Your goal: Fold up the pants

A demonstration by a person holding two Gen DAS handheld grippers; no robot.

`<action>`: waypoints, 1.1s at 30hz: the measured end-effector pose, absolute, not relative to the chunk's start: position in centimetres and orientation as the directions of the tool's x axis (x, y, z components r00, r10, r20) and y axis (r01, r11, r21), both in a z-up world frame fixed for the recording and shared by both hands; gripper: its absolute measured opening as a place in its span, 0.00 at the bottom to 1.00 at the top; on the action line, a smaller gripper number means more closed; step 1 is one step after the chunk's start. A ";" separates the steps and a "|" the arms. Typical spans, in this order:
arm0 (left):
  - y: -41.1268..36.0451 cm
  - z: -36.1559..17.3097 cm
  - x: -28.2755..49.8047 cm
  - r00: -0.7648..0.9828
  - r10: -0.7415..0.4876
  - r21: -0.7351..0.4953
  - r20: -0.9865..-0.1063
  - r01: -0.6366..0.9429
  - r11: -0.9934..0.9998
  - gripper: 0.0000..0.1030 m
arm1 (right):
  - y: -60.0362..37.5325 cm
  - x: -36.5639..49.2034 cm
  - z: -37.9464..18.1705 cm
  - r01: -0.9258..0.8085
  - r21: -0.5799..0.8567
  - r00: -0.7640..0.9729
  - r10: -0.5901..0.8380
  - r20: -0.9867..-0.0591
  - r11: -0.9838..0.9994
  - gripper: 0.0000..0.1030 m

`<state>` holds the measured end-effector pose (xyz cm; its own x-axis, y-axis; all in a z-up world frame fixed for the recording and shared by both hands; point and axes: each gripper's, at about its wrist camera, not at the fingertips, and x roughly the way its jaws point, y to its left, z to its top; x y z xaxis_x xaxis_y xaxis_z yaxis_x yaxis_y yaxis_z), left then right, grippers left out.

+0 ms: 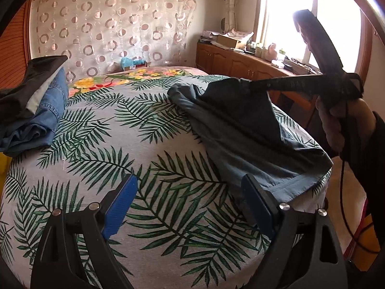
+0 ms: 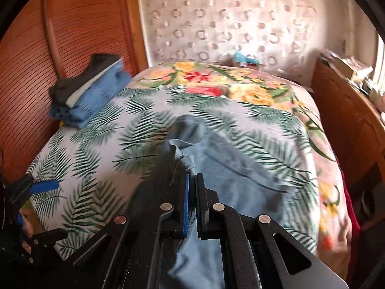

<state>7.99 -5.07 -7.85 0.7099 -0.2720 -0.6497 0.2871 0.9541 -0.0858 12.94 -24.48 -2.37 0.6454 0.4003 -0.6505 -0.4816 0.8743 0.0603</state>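
Leaf-print bed; pants, blurred, seemingly in right gripper.

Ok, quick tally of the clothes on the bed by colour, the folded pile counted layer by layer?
Grey-blue: 1, the pants clamped in the right gripper
Blue denim: 1, bottom of the folded pile
Dark grey or black: 1, top of the pile
Pale: 1, a thin layer showing between those two
Total: 4, though the pile may hide more.
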 end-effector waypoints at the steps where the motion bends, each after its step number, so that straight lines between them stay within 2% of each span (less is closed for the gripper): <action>1: -5.2 -7.9 8.0 0.709 -0.273 -0.085 -0.651 0.290 0.953 0.86 | -24.8 13.1 -2.5 -0.468 0.059 0.651 0.389 -0.651 0.882 0.04; 9: -5.5 -8.0 7.9 0.705 -0.276 -0.082 -0.654 0.296 0.952 0.86 | -24.8 15.4 -4.1 -0.421 0.061 0.644 0.346 -0.683 0.905 0.04; 13: -5.4 -8.1 7.8 0.703 -0.276 -0.086 -0.655 0.293 0.952 0.86 | -26.4 16.5 -4.5 -0.389 0.109 0.631 0.351 -0.692 0.915 0.05; 18: -5.5 -8.4 7.8 0.700 -0.278 -0.090 -0.658 0.293 0.952 0.86 | -27.7 18.2 -5.3 -0.350 0.145 0.610 0.342 -0.715 0.926 0.11; 23: -5.7 -8.7 7.8 0.695 -0.280 -0.091 -0.662 0.296 0.951 0.86 | -28.5 18.7 -5.8 -0.341 0.163 0.604 0.348 -0.717 0.926 0.27; 33: -6.2 -9.3 7.9 0.685 -0.281 -0.090 -0.673 0.301 0.950 0.86 | -27.4 19.5 -7.3 -0.337 0.040 0.613 0.252 -0.749 0.941 0.27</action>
<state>7.94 -6.22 -9.30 0.6847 -0.2805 -0.6727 0.3005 0.9495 -0.0901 19.47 -27.40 -7.29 0.6134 0.2517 -0.7486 -0.3374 0.9405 0.0397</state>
